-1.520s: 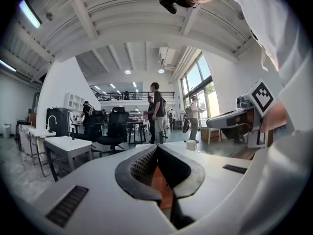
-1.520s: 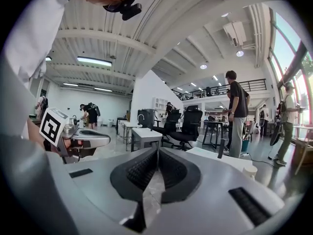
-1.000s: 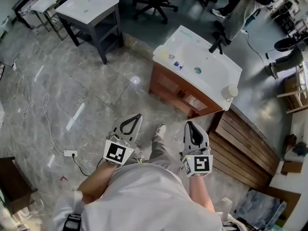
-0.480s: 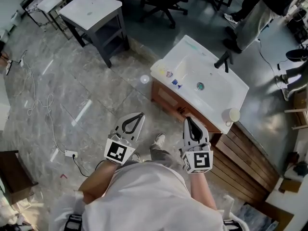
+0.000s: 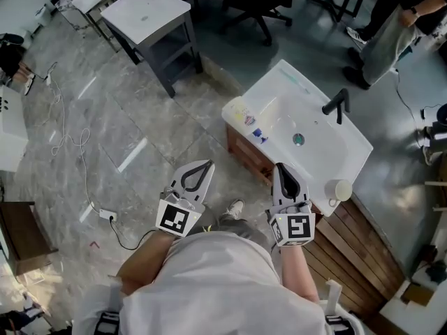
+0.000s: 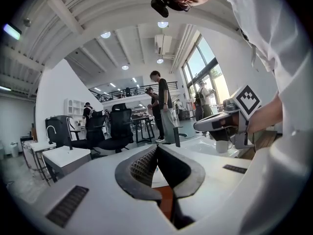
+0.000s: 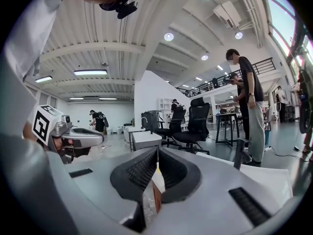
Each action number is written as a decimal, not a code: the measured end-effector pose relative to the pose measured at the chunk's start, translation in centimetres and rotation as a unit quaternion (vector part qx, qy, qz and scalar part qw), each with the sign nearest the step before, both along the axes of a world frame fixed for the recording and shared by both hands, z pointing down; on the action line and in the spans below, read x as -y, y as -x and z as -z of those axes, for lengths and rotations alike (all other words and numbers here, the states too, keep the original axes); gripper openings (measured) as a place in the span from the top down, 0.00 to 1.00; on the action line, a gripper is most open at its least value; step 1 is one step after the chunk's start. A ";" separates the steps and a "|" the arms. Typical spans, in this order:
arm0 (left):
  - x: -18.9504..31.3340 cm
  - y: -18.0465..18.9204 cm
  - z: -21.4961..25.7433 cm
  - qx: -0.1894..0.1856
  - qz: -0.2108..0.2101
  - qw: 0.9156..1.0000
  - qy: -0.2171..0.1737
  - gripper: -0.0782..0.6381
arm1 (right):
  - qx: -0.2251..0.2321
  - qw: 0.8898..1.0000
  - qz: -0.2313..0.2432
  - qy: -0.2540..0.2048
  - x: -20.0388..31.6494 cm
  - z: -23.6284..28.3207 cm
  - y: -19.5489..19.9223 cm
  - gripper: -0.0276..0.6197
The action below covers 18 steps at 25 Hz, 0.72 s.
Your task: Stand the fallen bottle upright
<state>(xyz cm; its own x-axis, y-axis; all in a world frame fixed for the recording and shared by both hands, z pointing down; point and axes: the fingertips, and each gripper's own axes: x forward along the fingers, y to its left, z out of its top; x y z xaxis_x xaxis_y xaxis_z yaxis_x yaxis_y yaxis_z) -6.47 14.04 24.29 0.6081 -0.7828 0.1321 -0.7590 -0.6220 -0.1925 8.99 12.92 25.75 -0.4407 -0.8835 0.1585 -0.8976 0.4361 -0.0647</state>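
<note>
While both are held short of the white rectangular sink top (image 5: 328, 155) | left gripper (image 5: 202, 167): jaws pressed together, empty | right gripper (image 5: 281, 170): jaws likewise together, empty | small pale-yellow bottle (image 5: 241, 110): seen lying at its leftmost corner

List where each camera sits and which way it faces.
Head view: on the person's head, steeply down at floor, sink, left gripper, right gripper, own shirt.
Left gripper view: on that gripper, roughly level along shut jaws; right hand at right.
Right gripper view: on that gripper, roughly level along shut jaws; left gripper at left.
Shared: both gripper views catch the office chairs.
</note>
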 end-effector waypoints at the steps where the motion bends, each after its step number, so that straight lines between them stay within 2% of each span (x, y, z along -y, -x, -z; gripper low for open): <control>1: 0.4 0.2 0.0 0.001 0.004 1.000 0.000 0.87 | 0.002 1.000 0.002 0.001 0.5 -0.1 0.1 0.89; 7: 3.0 1.2 -1.2 0.016 0.013 1.000 0.006 0.87 | 0.008 1.000 0.012 0.002 2.6 0.1 1.6 0.89; 15: 7.4 0.9 -2.6 0.049 -0.042 0.998 0.008 0.87 | -0.014 1.000 -0.019 0.011 5.7 0.3 2.6 0.90; 18: 8.8 0.8 -3.0 0.050 -0.061 0.997 0.010 0.87 | -0.023 0.999 -0.031 0.017 6.4 0.5 2.8 0.90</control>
<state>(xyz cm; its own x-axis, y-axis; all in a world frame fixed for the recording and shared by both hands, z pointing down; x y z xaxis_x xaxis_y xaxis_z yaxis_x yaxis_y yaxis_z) -7.24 5.19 27.26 0.6813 -0.7007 0.2117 -0.6552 -0.7127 -0.2505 6.17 6.48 25.28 -0.3773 -0.9024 0.2080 -0.9249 0.3784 -0.0362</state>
